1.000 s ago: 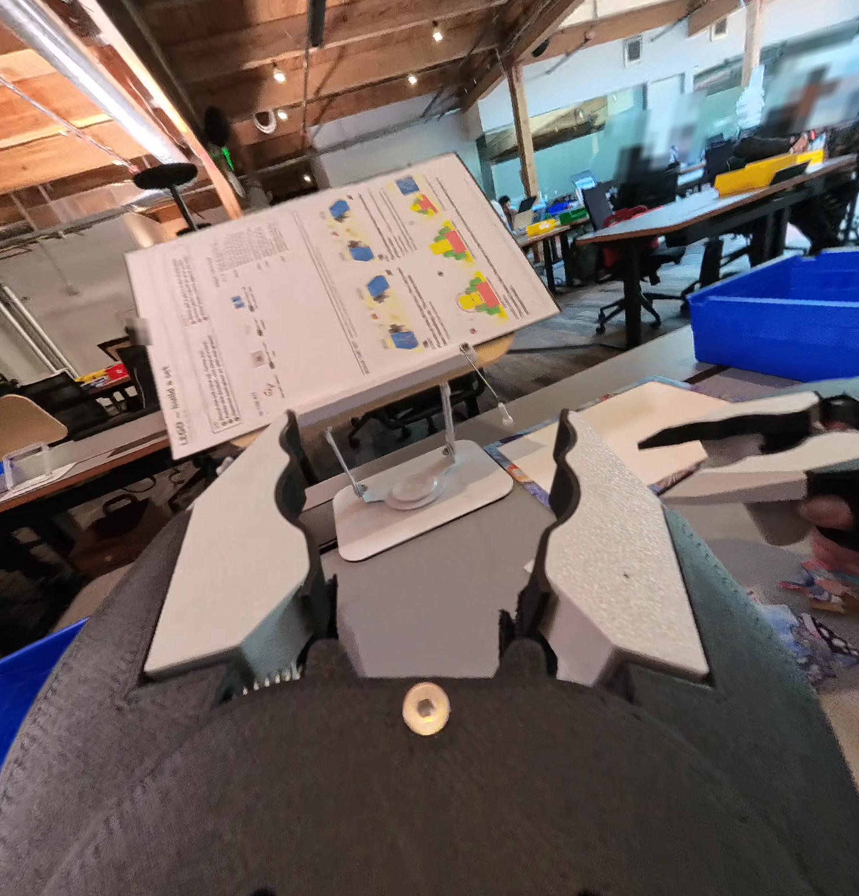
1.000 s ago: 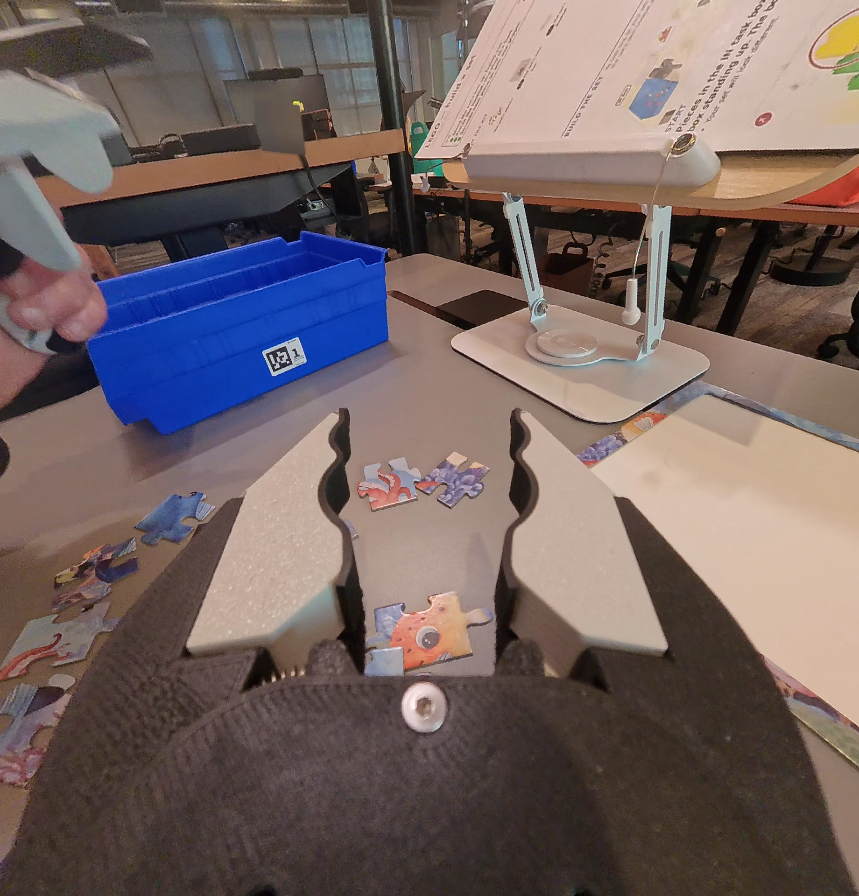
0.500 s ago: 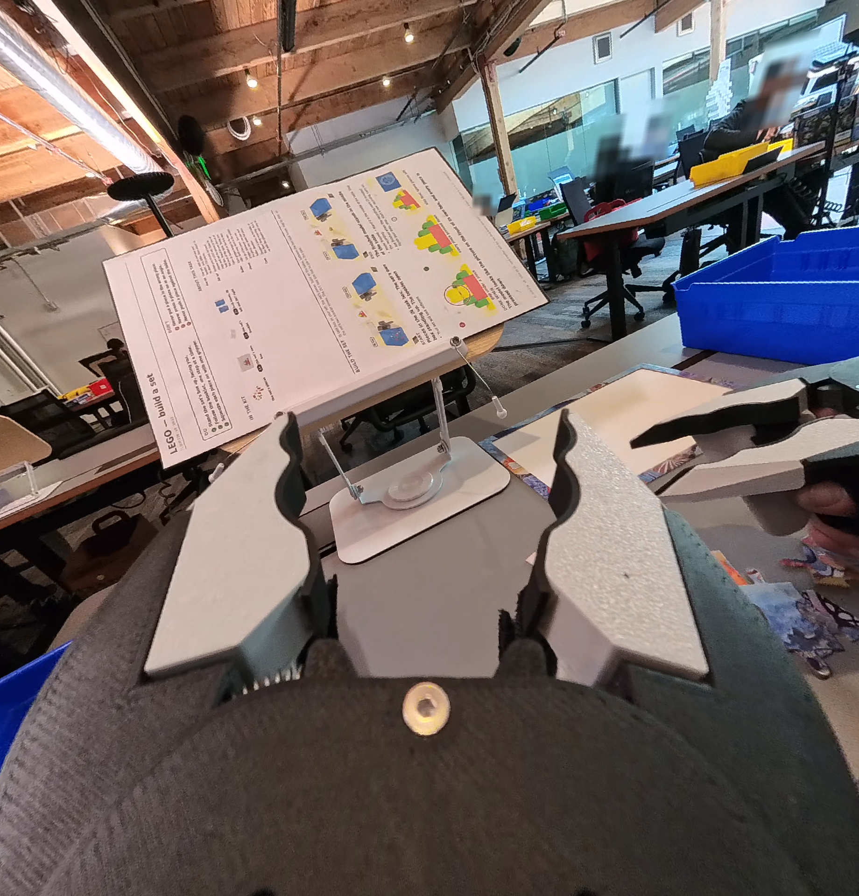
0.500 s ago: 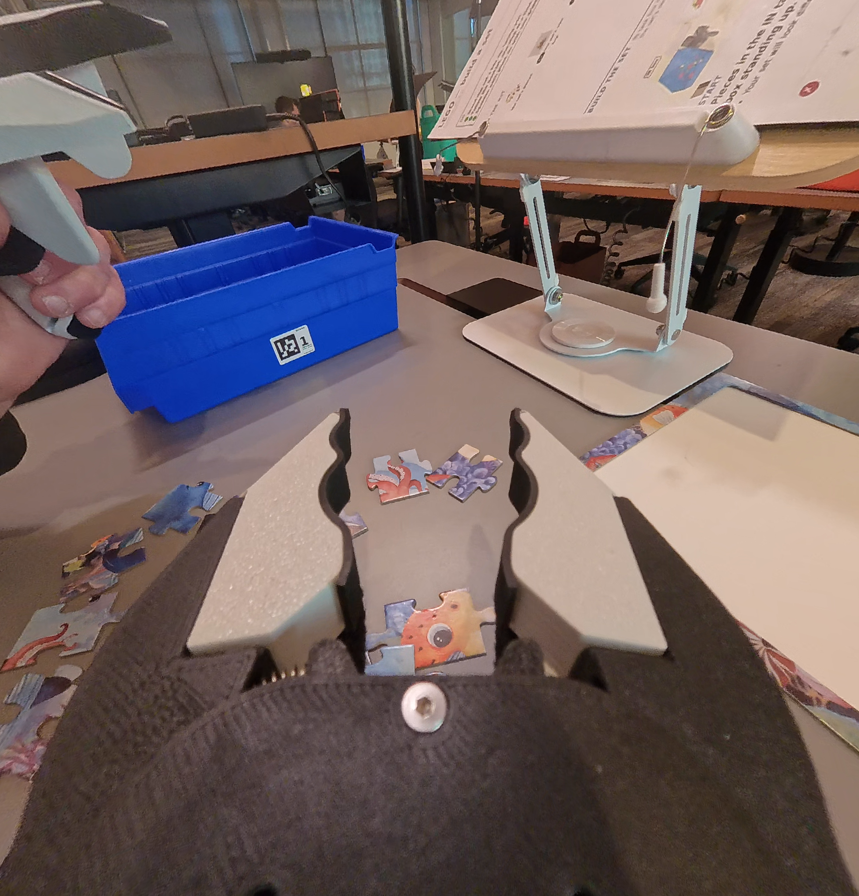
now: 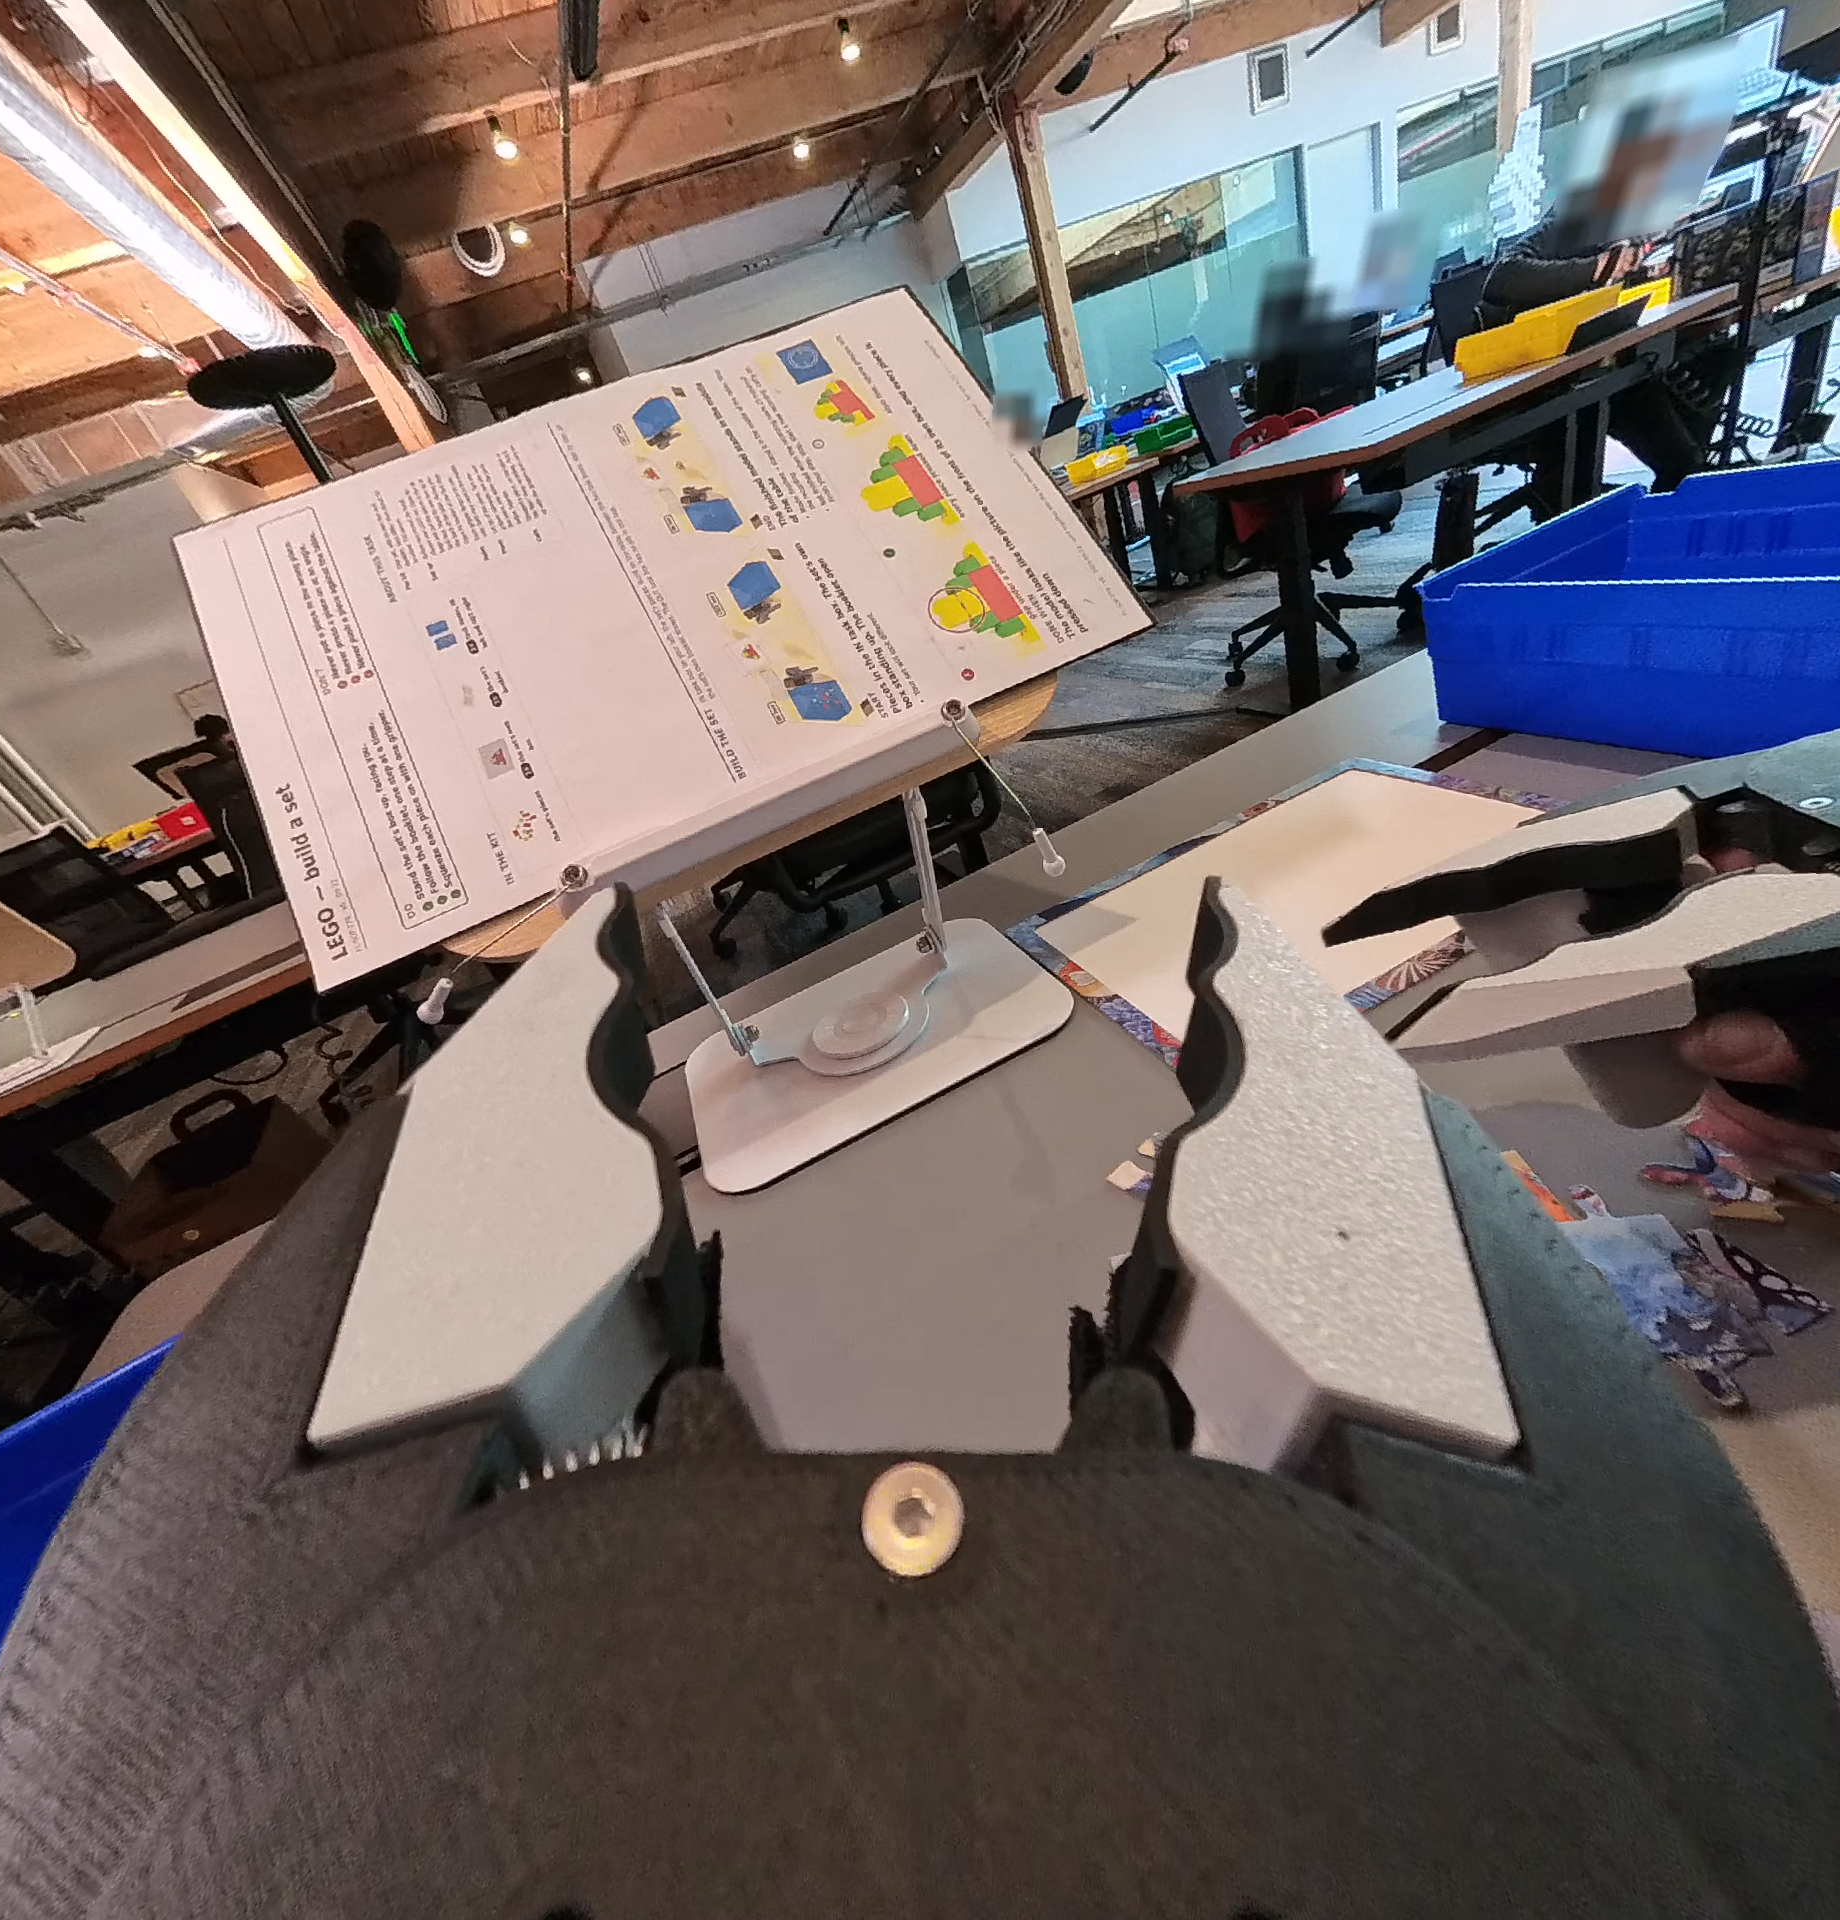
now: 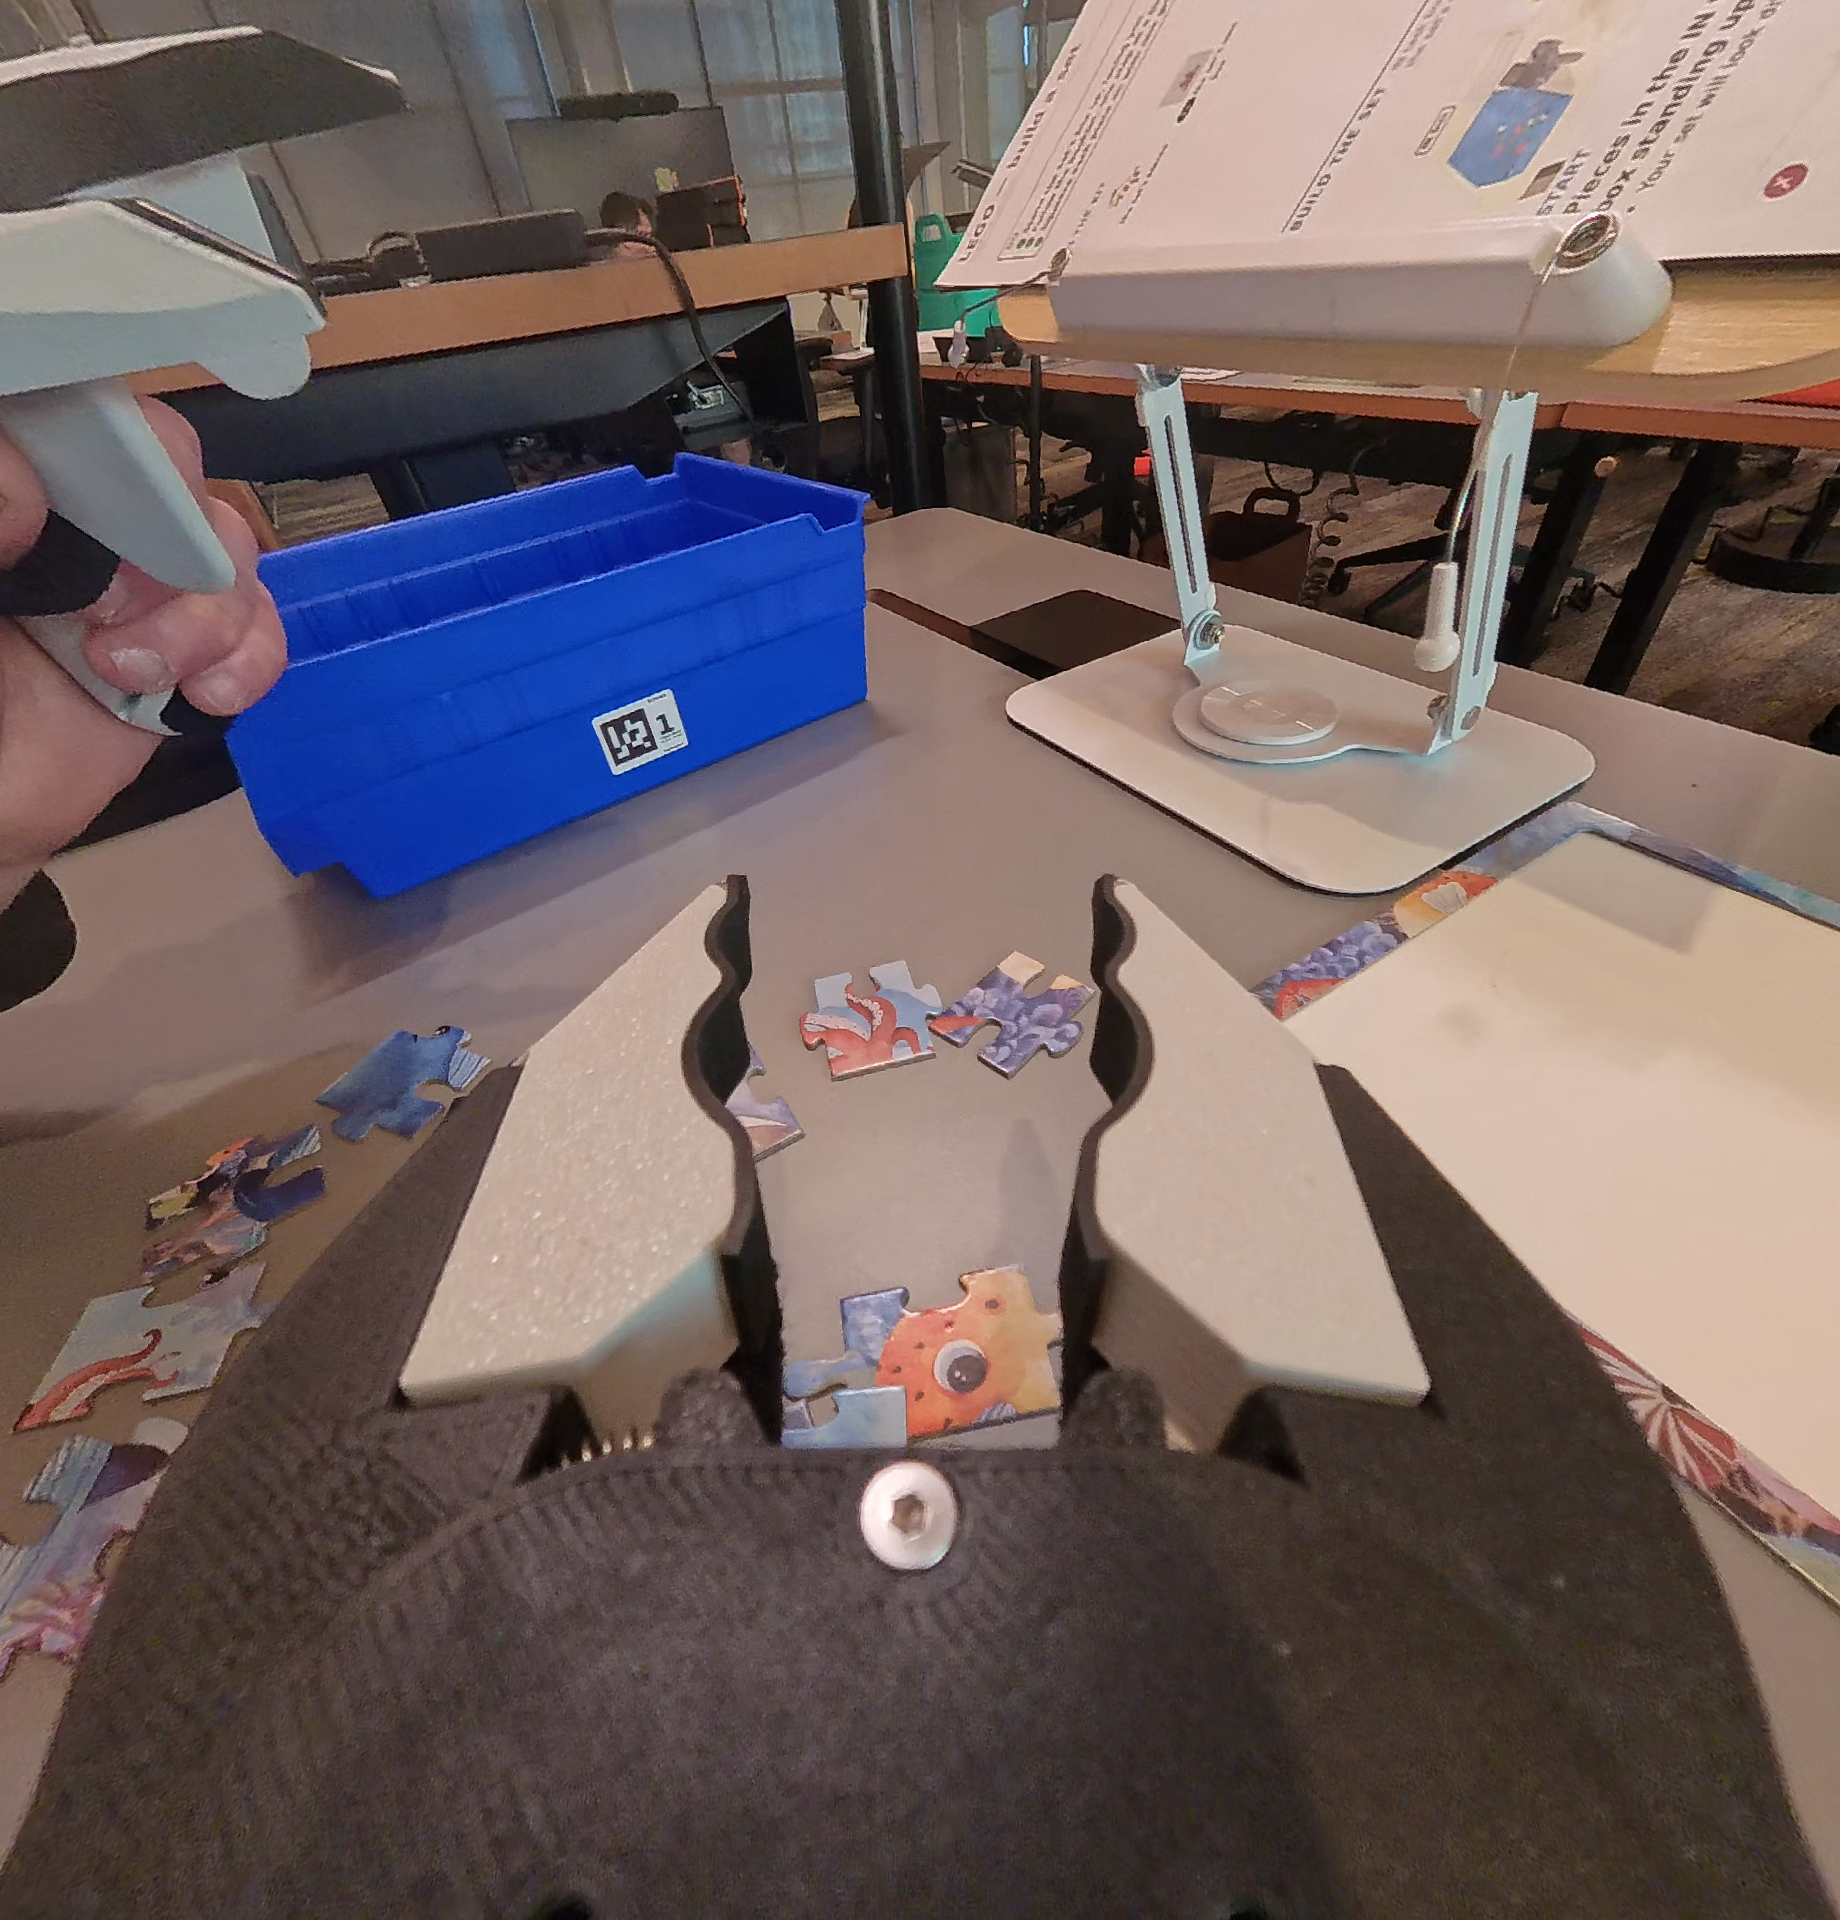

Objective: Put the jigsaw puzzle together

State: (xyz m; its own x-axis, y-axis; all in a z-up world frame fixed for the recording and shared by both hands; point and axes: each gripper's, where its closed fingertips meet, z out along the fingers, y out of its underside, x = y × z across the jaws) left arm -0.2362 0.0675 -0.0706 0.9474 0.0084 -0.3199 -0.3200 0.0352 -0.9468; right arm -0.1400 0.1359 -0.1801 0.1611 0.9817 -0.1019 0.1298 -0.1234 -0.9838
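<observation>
Loose jigsaw pieces lie on the grey table. In the right wrist view an orange fish piece (image 6: 947,1351) lies under the base of my open, empty right gripper (image 6: 916,925). An octopus piece (image 6: 869,1023) and a purple piece (image 6: 1020,1013) lie just beyond its tips. More pieces (image 6: 168,1340) lie at the left. The puzzle tray (image 6: 1581,1091), white inside with a printed border, is at the right. My left gripper (image 5: 911,914) is open and empty, held above the table facing the document stand. The right gripper (image 5: 1498,956) also shows there, above more pieces (image 5: 1705,1299).
A white stand (image 5: 874,1049) holding an instruction sheet (image 5: 646,623) is at the table's far side. A blue bin (image 6: 563,665) stands at the back left in the right wrist view; another blue bin (image 5: 1664,623) is behind the tray. A hand (image 6: 54,686) holds the left gripper's handle. From my right tips it is roughly 11 cm to the orange fish piece (image 6: 947,1351); from my left, 25 cm.
My right gripper has moved forward and a little lower over the pieces, the fish piece staying between its fingers' bases. My left gripper has tilted slightly; more table pieces show at its right.
</observation>
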